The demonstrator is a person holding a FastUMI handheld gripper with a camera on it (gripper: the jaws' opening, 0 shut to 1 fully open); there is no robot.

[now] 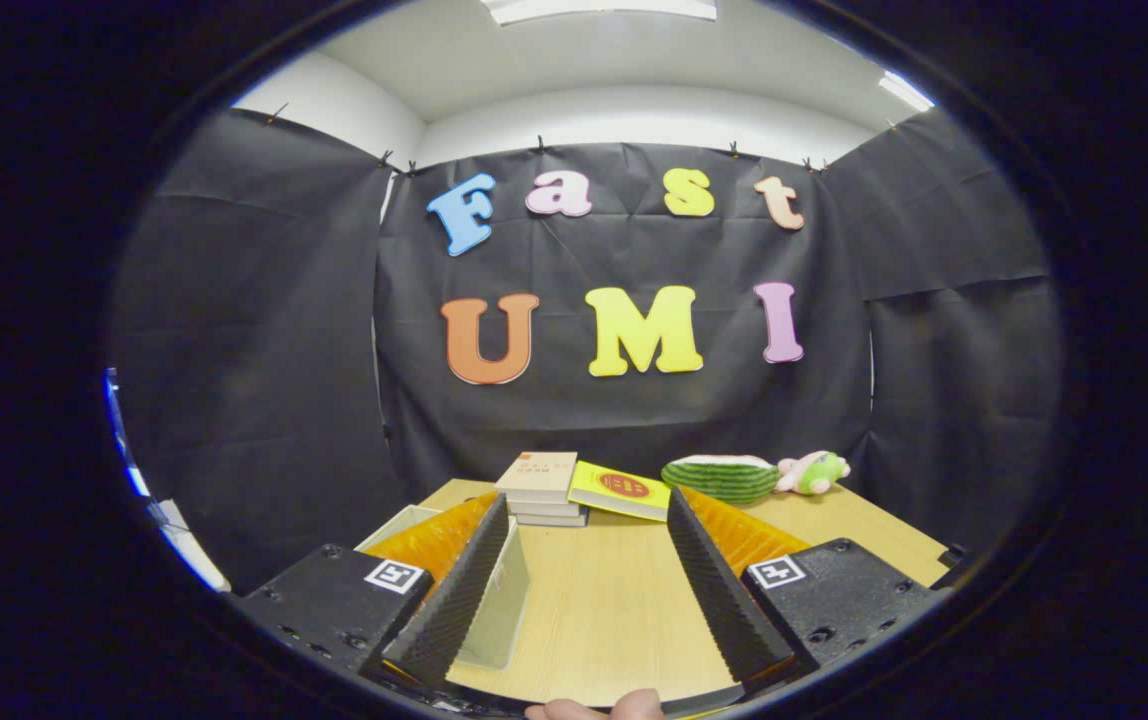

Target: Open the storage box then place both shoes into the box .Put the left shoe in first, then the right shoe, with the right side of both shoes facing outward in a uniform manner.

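My gripper (589, 570) is open, its two fingers spread wide over the wooden table (604, 610) with nothing between them. A pale storage box (504, 600) sits on the table behind the left finger (459, 600), which hides most of it; I cannot tell if its lid is on. The right finger (719, 590) stands apart from it over bare wood.
Beyond the fingers, a stack of books (542, 488) and a yellow booklet (622, 490) lie near the table's far edge. A green watermelon-slice plush (721, 478) and a small pink-and-green plush toy (812, 472) lie to their right. A person's fingertip (594, 708) shows below the gripper.
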